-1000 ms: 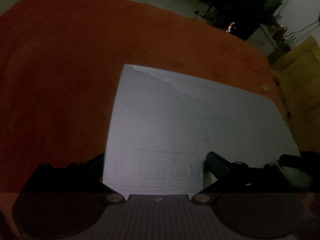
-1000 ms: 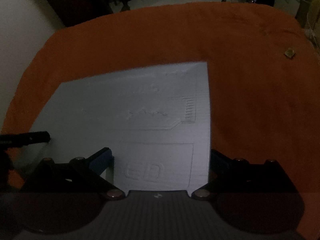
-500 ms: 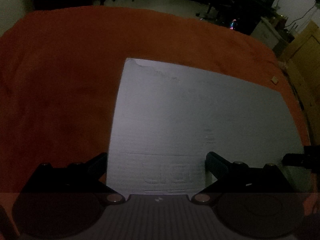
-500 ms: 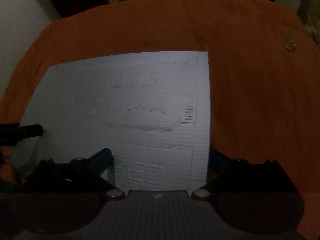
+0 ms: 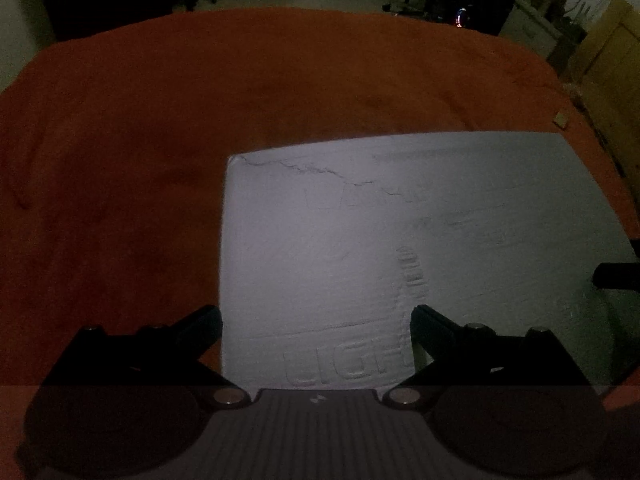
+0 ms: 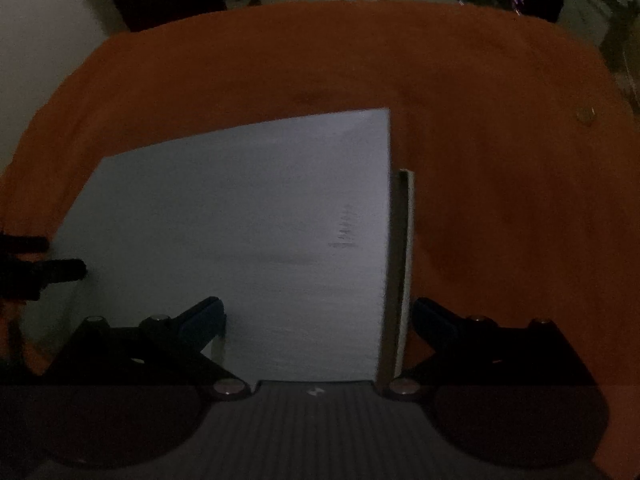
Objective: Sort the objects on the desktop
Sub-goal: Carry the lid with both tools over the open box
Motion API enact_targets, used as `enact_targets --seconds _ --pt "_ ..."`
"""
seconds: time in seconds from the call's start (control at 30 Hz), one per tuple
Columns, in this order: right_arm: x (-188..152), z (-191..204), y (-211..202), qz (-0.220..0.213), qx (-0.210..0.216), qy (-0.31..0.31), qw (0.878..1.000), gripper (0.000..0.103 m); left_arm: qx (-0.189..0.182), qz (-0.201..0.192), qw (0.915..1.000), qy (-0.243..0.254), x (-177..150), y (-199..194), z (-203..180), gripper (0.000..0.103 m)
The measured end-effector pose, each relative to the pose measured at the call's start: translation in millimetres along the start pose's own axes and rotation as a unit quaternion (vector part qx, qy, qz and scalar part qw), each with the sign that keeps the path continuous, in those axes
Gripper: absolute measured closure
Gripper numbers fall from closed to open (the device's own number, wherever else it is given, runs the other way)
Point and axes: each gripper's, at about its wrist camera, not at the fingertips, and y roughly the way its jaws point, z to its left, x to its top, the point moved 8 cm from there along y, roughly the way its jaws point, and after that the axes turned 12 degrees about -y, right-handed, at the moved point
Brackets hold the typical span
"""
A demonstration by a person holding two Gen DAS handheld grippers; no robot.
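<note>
A large flat white embossed box lid (image 5: 380, 248) lies over the orange tablecloth (image 5: 140, 140). My left gripper (image 5: 316, 320) is open, its fingers straddling the lid's near left corner. My right gripper (image 6: 318, 316) is open around the lid's (image 6: 248, 216) near right part. In the right wrist view the lid's right edge is raised, showing its inner side wall (image 6: 402, 256). The tip of the right gripper (image 5: 616, 276) shows at the right of the left wrist view. The left gripper's fingers (image 6: 44, 272) show at the left of the right wrist view.
A small tan object (image 5: 561, 119) lies on the cloth at the far right, also in the right wrist view (image 6: 585, 115). A wooden cabinet (image 5: 608, 64) stands beyond the table's right edge. Dark furniture stands behind the table.
The lid has shifted and turned in both views. Its right edge has tipped up, showing the side wall. Both grippers stay open around its near corners.
</note>
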Motion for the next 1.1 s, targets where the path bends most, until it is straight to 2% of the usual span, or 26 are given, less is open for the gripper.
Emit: enact_targets --seconds 0.13,0.33,0.47,0.53,0.73,0.87,1.0,1.07,1.1 --pt "2 -2 3 0.006 0.012 0.012 1.0 0.0 0.001 0.001 1.0 -0.006 -3 -3 3 0.001" --pt "-14 -4 -6 0.005 0.019 0.009 1.0 0.0 0.009 0.01 0.9992 -0.037 -3 2 14 0.0" --pt "-16 -7 -11 0.001 0.026 0.008 1.0 0.0 -0.028 0.025 0.9982 -0.046 -5 5 7 0.0" --pt "-16 -5 -15 -0.004 0.027 0.003 1.0 0.0 -0.044 0.018 0.9983 -0.035 -5 7 0 0.0" --pt "-17 -5 -29 -0.017 0.022 0.012 1.0 0.0 -0.054 0.012 0.9978 -0.037 -10 3 -5 0.0" --pt "-12 -6 -45 -0.043 0.019 0.014 0.999 0.0 -0.066 0.0 0.9966 -0.049 -12 1 -6 0.0" --pt "-7 -10 -66 -0.075 0.007 0.009 0.997 0.0 -0.07 -0.023 0.9964 -0.041 -14 1 -8 0.0" --pt "-8 -10 -70 -0.069 -0.033 -0.013 0.997 0.001 -0.059 -0.028 0.9977 -0.016 -17 2 -12 0.001" --pt "-9 -8 -70 -0.067 -0.048 -0.032 0.996 0.001 -0.042 -0.029 0.9986 0.014 -21 4 -16 0.001"
